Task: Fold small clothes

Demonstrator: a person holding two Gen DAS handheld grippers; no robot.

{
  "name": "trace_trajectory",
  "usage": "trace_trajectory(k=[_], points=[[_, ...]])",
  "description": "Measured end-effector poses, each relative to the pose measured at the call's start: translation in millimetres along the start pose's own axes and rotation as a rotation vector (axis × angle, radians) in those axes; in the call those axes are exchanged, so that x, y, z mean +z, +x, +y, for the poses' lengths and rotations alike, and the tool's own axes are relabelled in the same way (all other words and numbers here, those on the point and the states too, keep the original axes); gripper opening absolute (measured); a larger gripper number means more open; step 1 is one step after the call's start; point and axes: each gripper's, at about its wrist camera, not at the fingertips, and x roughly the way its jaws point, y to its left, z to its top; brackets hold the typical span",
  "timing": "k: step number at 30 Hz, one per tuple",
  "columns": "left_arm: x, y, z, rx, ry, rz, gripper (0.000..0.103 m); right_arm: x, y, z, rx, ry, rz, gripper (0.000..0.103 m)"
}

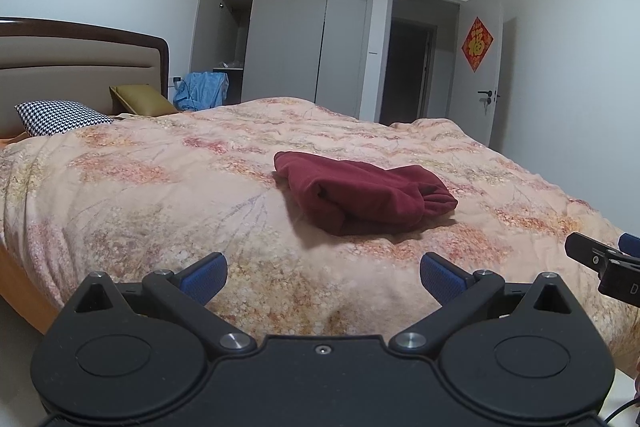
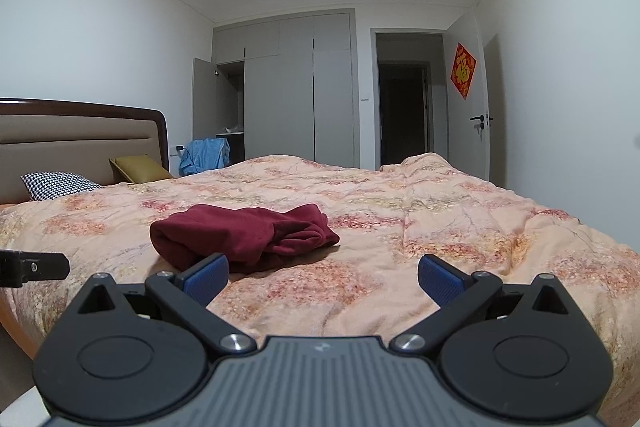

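Dark red fabric garment (image 1: 366, 193) lies loosely bundled at twelve o'clock, folding unfinished; left gripper (image 1: 323, 277) and right gripper (image 2: 323, 277) both spread apart, empty.

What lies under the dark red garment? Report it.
The dark red garment lies bunched on the floral quilt, which spreads around it. Whether anything is tucked beneath or inside its folds is hidden. Neither open gripper touches it.

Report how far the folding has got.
Done: the red garment lies on the bedspread in a loosely folded bundle, though untidy at one end. In hand: nothing; the left tongs and right tongs are both open and short of it. Left: perhaps tidying that bundle; no other small clothes show on the bed.
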Motion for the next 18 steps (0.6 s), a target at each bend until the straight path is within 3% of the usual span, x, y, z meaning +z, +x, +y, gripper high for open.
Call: trace_trajectory(k=[18], points=[[-1.1,-1.5,-1.0,-0.01,0.005,0.002,0.102,0.1,0.8,-0.6,-0.004,0.005,0.008,0.103]])
